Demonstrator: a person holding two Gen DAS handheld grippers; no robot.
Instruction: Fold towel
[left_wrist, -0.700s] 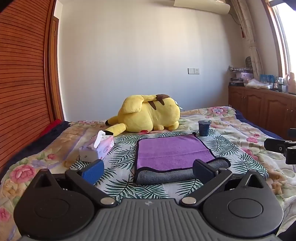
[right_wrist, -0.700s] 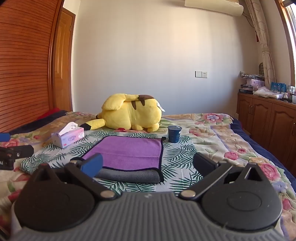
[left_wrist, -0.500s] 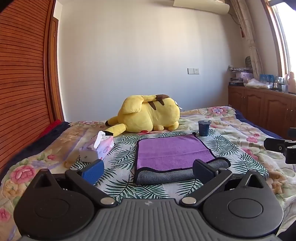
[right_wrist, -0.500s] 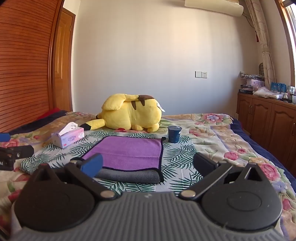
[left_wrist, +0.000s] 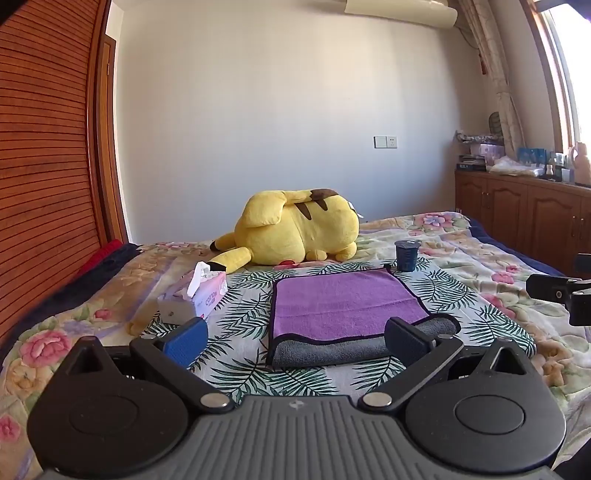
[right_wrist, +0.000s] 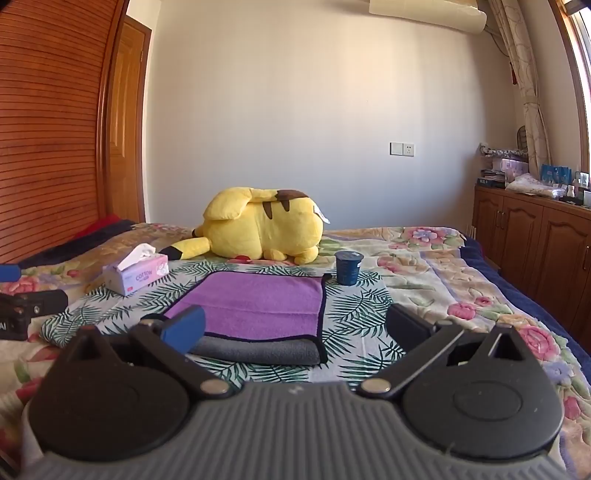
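Towel (left_wrist: 345, 310) lies flat mid-bed, purple side up, grey folded edge nearest, long axis running side to side. Both left fingers (left_wrist: 295, 338) and right fingers (right_wrist: 295, 328) are spread wide, empty, just short of that near edge.

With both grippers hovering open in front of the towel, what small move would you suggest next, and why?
Probably ease both grippers forward and down to the purple towel's near edge. The left gripper and right gripper have jaws wide open and hold nothing, and the towel lies flat on the bedspread, its grey underside rolled up at the near edge, within easy pinching reach.
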